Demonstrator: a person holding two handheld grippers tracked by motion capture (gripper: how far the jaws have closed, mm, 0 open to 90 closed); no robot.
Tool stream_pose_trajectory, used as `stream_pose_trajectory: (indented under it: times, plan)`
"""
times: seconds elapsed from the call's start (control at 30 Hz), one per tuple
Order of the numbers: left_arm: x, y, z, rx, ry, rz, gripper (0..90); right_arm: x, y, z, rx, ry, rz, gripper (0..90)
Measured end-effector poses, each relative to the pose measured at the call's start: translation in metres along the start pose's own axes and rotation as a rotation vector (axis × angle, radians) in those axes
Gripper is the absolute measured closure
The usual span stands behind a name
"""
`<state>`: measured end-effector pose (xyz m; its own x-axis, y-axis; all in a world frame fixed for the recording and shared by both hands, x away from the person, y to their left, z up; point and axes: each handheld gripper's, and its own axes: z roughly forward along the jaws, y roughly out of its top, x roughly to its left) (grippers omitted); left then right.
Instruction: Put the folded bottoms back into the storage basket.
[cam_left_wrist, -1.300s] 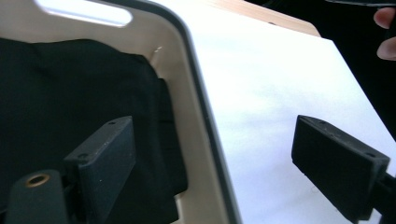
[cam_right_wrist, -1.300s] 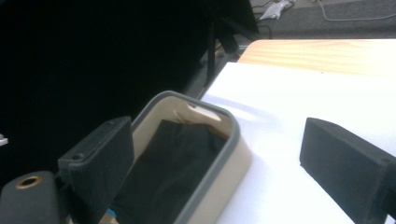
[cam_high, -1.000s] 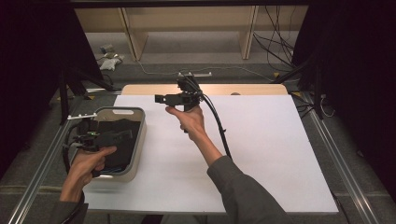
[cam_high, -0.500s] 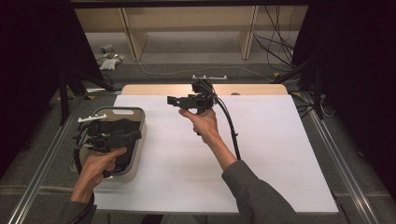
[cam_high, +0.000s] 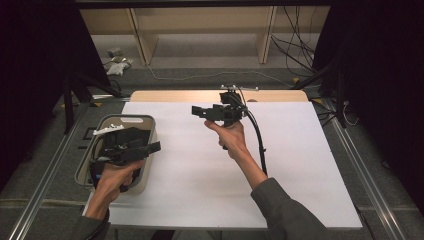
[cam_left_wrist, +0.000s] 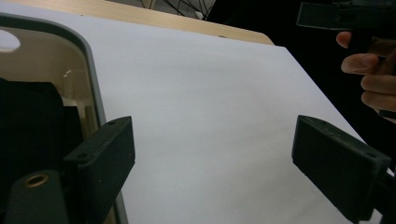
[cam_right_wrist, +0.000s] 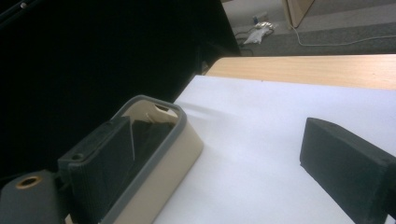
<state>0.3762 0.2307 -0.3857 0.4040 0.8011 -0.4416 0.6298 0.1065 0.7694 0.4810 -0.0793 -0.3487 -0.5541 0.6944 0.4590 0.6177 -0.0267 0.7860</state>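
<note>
A beige basin with a grey rim (cam_high: 150, 131) sits at the left of the white sheet (cam_high: 280, 170) and holds dark cloth (cam_high: 116, 136). My left gripper (cam_high: 154, 147) hovers over the basin's right rim, pointing right. Its jaws stand open in the left gripper view (cam_left_wrist: 215, 158), with bare sheet between them and the basin (cam_left_wrist: 88, 60) at their left. My right gripper (cam_high: 199, 111) is held above the far middle of the sheet, pointing left. Its jaws are open with nothing between them (cam_right_wrist: 224, 163), and the basin (cam_right_wrist: 180, 149) lies beyond its left jaw.
A small white item (cam_high: 107, 129) lies at the basin's far edge. A strip of wooden tabletop (cam_high: 175, 96) shows beyond the sheet. Metal rails (cam_high: 360, 165) run along both table sides. Cables and wooden shelving (cam_high: 200, 30) stand on the floor behind.
Both hands have shifted to the right. The right gripper moved farther along the far side of the sheet; the left gripper came from over the basin toward its right rim.
</note>
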Motion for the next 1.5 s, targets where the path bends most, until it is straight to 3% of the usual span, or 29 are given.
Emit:
stream_pose_trajectory:
  times: [0.6, 0.9, 1.1, 1.2, 1.3, 1.5]
  plan:
    - [-0.012, -0.011, 0.008, -0.038, -0.038, 0.05, 13.0, -0.027, -0.02, -0.028, -0.031, -0.023, -0.017, 10.6]
    - [-0.015, -0.018, 0.01, -0.067, -0.085, 0.071, 13.0, -0.028, -0.032, -0.039, -0.032, -0.031, -0.089, 10.6]
    - [-0.02, -0.022, 0.01, -0.084, -0.111, 0.123, 13.0, -0.032, -0.041, -0.045, -0.039, -0.025, -0.101, 10.6]
    - [-0.022, -0.025, 0.012, -0.086, -0.113, 0.128, 12.9, -0.031, -0.044, -0.049, -0.038, -0.034, -0.128, 10.6]
    - [-0.025, -0.028, 0.013, -0.084, -0.108, 0.163, 12.9, -0.03, -0.05, -0.054, -0.05, -0.033, -0.148, 10.5]
    - [-0.03, -0.032, 0.013, -0.094, -0.12, 0.196, 12.8, -0.033, -0.064, -0.064, -0.048, -0.044, -0.19, 10.0]
